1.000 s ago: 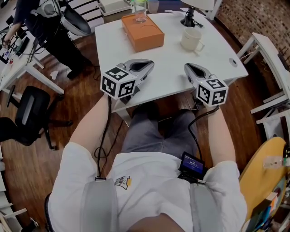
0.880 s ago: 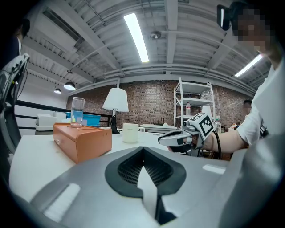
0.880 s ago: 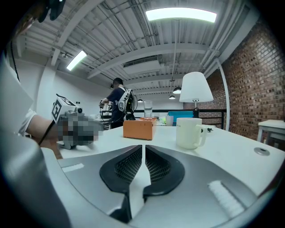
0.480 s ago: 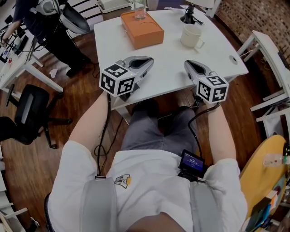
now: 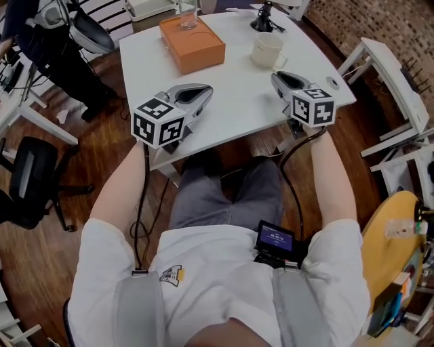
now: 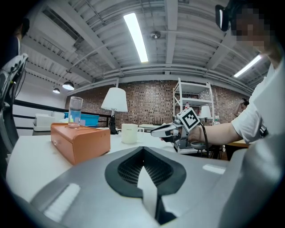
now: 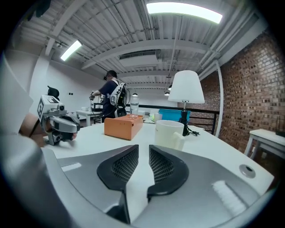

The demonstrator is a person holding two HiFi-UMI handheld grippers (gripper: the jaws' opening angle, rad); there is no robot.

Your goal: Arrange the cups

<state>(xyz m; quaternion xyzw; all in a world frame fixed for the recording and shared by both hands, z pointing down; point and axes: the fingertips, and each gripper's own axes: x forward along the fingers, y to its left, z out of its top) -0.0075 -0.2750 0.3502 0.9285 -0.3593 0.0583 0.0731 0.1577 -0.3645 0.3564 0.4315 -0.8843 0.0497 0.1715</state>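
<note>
Left gripper [image 5: 202,93]: jaws fully together, empty, low over the table's [image 5: 237,101] front edge; the glass [image 5: 188,13] stands on the orange box [image 5: 193,46] well ahead of it. White mug [image 5: 267,49] stands upright near and ahead of the right gripper [image 5: 278,77], the nearer one, handle turned toward it. Right jaws have just been opening to a narrow gap, nothing between them.

On your desk [image 5: 237,108]: box [image 5: 192,44] lies toward the far left corner, glass [image 5: 188,13] standing on its far end. Mug [image 5: 268,49] sits right of the box, nearer the right edge. Lamp [image 5: 262,22] stands behind the mug, at the far edge.
</note>
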